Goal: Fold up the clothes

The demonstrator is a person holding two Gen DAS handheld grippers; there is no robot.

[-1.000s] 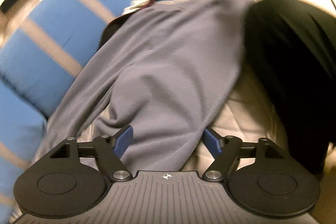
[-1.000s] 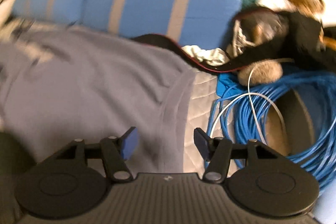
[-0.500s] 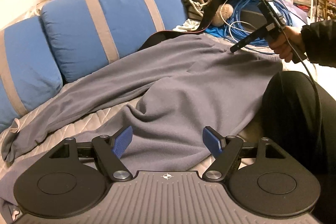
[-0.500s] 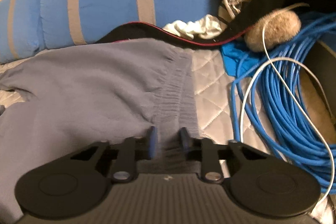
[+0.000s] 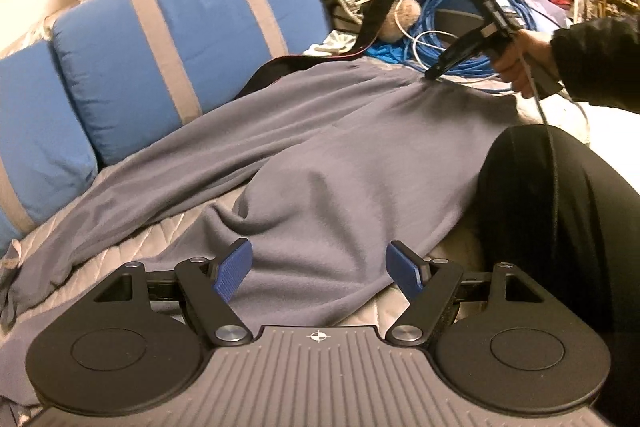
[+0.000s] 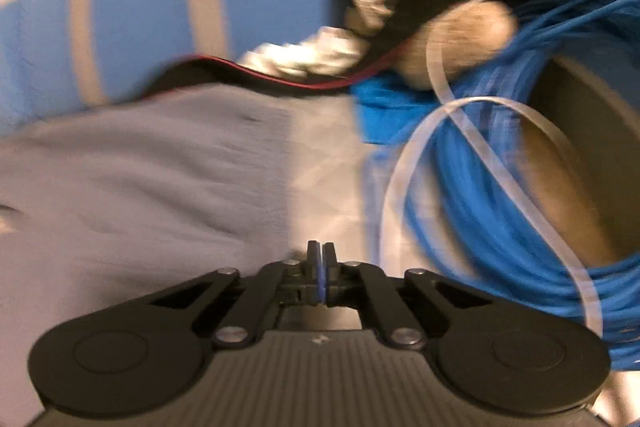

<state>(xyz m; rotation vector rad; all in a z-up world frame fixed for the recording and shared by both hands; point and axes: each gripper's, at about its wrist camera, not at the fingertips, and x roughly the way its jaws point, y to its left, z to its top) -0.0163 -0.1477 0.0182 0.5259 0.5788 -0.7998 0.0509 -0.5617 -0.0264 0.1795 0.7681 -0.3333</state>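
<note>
Grey fleece trousers [image 5: 320, 155] lie spread over a quilted bed cover [image 5: 132, 243], legs running left, waistband at the far right. My left gripper [image 5: 320, 267] hovers open just above the near trouser leg, with nothing between its blue pads. In the left wrist view a person's hand [image 5: 520, 59] holds my right gripper [image 5: 431, 75], whose tip is at the waistband edge, and creases in the cloth run up to it. In the blurred right wrist view the right gripper [image 6: 319, 259] has its pads pressed together at the edge of the trousers [image 6: 140, 179].
Blue cushions with grey stripes [image 5: 192, 39] line the back. A coil of blue cable [image 6: 480, 187] with a white cord, a black strap and a fuzzy toy sit right of the waistband. The person's black-clad knee [image 5: 560, 207] is at the right.
The right gripper moved down onto the waistband and its jaws closed from wide apart to shut. The left gripper rose a little and rolled, staying open over the trouser leg.
</note>
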